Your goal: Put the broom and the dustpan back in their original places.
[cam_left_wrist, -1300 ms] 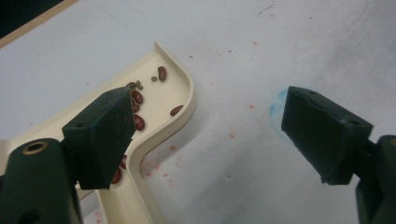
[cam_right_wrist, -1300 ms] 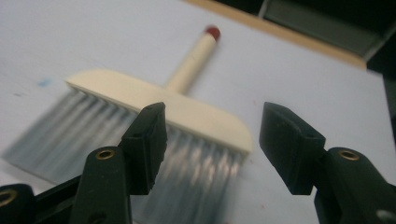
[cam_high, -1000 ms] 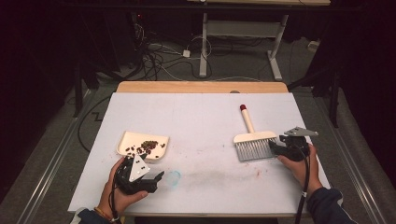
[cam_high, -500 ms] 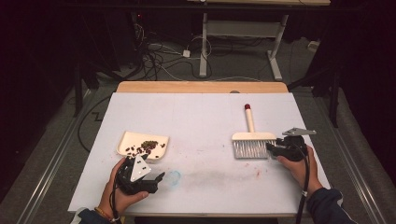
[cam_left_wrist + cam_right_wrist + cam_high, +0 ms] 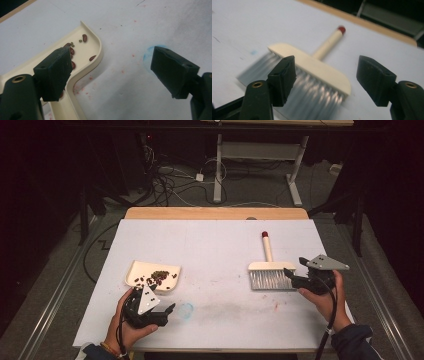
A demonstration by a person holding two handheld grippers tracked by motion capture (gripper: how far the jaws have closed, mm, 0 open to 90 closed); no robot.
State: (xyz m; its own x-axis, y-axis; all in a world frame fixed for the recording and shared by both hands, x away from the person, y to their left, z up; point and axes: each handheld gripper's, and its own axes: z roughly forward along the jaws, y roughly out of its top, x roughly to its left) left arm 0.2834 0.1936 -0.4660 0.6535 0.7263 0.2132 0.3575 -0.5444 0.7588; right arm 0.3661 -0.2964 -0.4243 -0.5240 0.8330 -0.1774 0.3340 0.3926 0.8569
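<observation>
High view showed the white table (image 5: 215, 250) running from the person's near edge out to a wooden strip at the far edge, with dark floor and a tangle of cables beyond it. Near the left side, toward the near edge, lay a cream dustpan (image 5: 151, 275) with a scatter of dark beans (image 5: 159, 277) in it. The left gripper (image 5: 148, 308) sat in the person's left hand just nearer than the dustpan, close to the near edge, its jaws pointing toward the middle of the table. A faint blue ring mark (image 5: 185, 309) lay on the tabletop just beside its tips.

From the left gripper view, that gripper (image 5: 110, 70) had its jaws spread wide with nothing between them. One jaw hung over the rounded corner of the dustpan (image 5: 98, 48), where a few red-brown beans (image 5: 84, 38) lay.

Toward the right side lay a small brush (image 5: 269, 270), its cream handle with a red tip pointing at the far edge and its grey bristles toward the near edge. The right gripper (image 5: 295, 279) was held at the right end of the bristles, very near them.

In the right gripper view, that gripper (image 5: 325, 75) also stood open, gripping nothing. The brush (image 5: 312, 67) lay blurred ahead of the jaws; whether a jaw touched the bristles I could not tell.
</observation>
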